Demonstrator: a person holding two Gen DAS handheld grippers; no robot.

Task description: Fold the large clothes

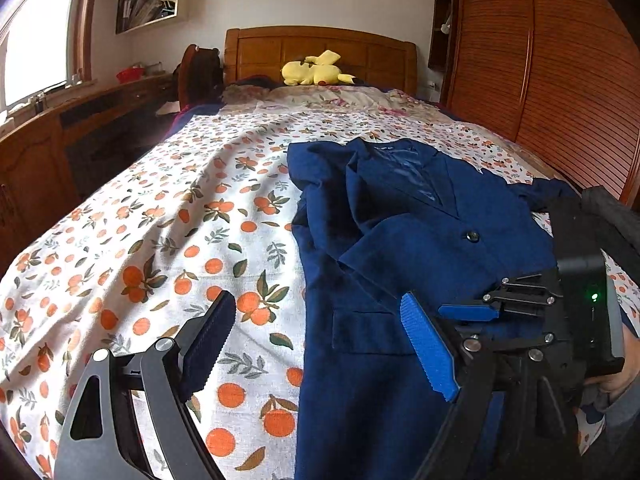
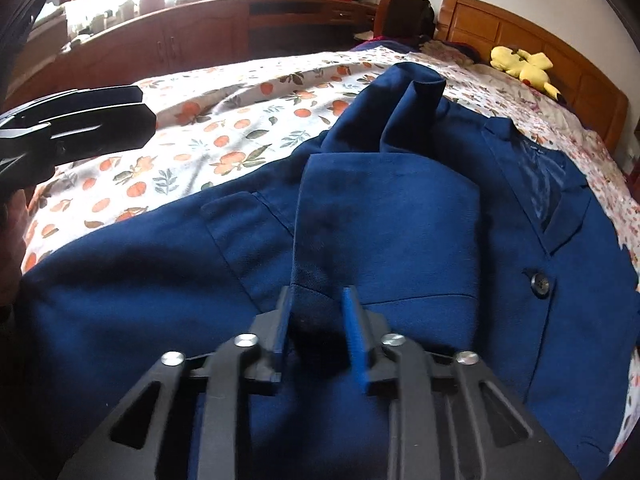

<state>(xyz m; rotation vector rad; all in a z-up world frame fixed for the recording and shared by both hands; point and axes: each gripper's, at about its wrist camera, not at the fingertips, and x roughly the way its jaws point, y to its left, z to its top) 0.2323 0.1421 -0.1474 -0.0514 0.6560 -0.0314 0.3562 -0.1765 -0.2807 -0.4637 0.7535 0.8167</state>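
Note:
A navy blue suit jacket (image 1: 400, 216) lies front up on the bed, collar toward the headboard, with its button (image 2: 538, 282) showing. One sleeve (image 2: 384, 216) is folded across the jacket's front. My right gripper (image 2: 320, 300) is shut on the cuff end of that sleeve, and dark cloth fills the narrow gap between its blue pads. It also shows in the left wrist view as the right gripper (image 1: 480, 312), low over the jacket. My left gripper (image 1: 320, 344) stands open and holds nothing, one finger over the sheet and the other over the jacket's lower edge.
The bed carries a white sheet with orange fruit print (image 1: 160, 240). A yellow plush toy (image 1: 316, 70) lies by the wooden headboard (image 1: 320, 44). A slatted wooden wardrobe (image 1: 540, 60) runs along the right side, and a low wooden cabinet (image 2: 192, 36) stands under the window.

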